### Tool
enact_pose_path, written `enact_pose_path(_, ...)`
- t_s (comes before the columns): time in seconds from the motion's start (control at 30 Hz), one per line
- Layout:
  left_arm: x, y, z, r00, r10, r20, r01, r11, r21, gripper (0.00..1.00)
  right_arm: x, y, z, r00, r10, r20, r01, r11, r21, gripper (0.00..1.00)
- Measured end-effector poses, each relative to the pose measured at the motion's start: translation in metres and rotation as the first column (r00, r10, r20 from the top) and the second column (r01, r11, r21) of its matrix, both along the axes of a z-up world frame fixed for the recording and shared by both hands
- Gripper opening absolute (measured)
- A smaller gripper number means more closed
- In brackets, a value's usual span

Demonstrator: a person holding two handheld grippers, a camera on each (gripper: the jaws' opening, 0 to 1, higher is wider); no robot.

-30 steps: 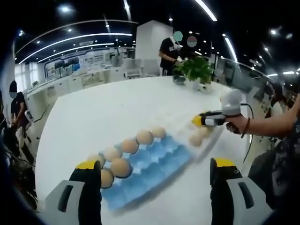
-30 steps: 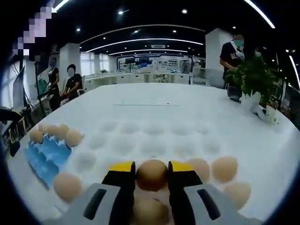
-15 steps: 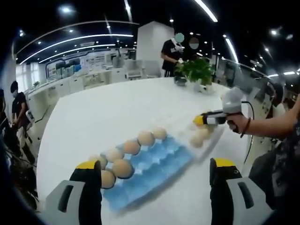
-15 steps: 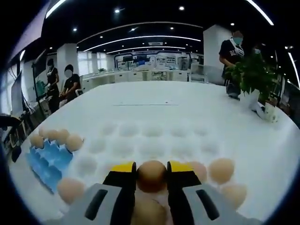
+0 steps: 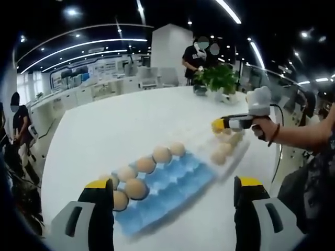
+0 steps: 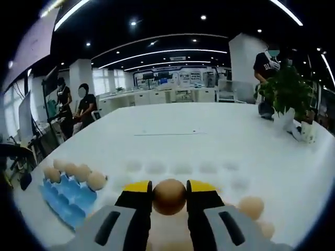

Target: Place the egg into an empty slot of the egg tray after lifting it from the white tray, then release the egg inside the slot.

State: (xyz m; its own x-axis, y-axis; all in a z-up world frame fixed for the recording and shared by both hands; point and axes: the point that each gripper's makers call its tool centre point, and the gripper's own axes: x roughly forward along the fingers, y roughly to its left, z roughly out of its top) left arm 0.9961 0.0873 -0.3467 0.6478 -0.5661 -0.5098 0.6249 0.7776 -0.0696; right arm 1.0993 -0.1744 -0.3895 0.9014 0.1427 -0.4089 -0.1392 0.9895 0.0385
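In the right gripper view my right gripper (image 6: 169, 192) is shut on a brown egg (image 6: 169, 196), held above the white tray (image 6: 183, 170). Two more eggs (image 6: 252, 207) lie at that tray's near right. The blue egg tray (image 6: 68, 197) sits at the lower left with several eggs along its far row. In the left gripper view the blue egg tray (image 5: 172, 183) lies ahead with several eggs (image 5: 135, 188) along its left side. My left gripper (image 5: 172, 206) is open over the table in front of it. The right gripper (image 5: 220, 124) hangs above the white tray (image 5: 230, 149) at the right.
A potted plant (image 6: 287, 91) stands at the table's far right, also visible as a potted plant (image 5: 219, 79) in the left gripper view. People stand beyond the table's far edge and at the left. The white table (image 6: 209, 130) stretches wide behind the trays.
My right gripper has lifted the egg up from the white tray; the tray and remaining eggs now sit lower in its view. The left gripper has stayed put.
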Motion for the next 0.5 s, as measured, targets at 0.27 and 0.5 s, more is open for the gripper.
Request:
enact_pose_path(0.27, -0.003, 0.006, -0.001, 1.0, 0.008, -0.003, -0.008, 1.0, 0.013, 0.97, 0.005, 0.01, -0.012, 0.999, 0.034, -0.038, -0.034, 0.999, 0.009, 0.26)
enact_pose_path(0.5, -0.002, 0.007, 0.0, 1.0, 0.017, 0.002, -0.017, 1.0, 0.011, 0.97, 0.005, 0.011, -0.016, 0.997, 0.066, -0.045, -0.066, 0.998, -0.007, 0.27)
